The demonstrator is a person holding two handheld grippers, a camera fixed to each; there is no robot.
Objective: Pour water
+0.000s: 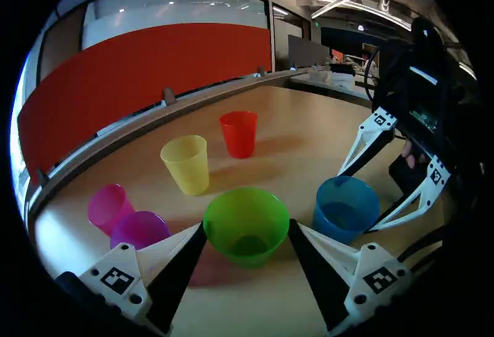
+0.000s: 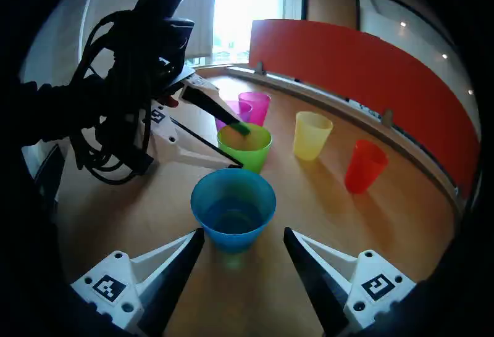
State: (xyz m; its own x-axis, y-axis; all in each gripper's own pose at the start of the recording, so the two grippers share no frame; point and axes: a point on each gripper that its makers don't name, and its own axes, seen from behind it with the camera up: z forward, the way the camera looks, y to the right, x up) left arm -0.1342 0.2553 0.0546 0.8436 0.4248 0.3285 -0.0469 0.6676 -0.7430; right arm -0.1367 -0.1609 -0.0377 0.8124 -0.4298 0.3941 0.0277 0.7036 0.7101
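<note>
Left gripper (image 1: 246, 224) straddles green cup (image 1: 246, 210), squeeze unclear; right gripper (image 2: 241, 232) open, flanking blue cup (image 2: 233, 204); right gripper view adds window (image 2: 247, 10).

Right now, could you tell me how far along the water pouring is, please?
Done: both grippers are in place, the left gripper straddling the green cup, the right gripper open around the blue cup. In hand: the grasp; both cups stand on the table, and I cannot tell if the left one grips. Remaining: lifting, tilting and pouring; no water is flowing.
</note>
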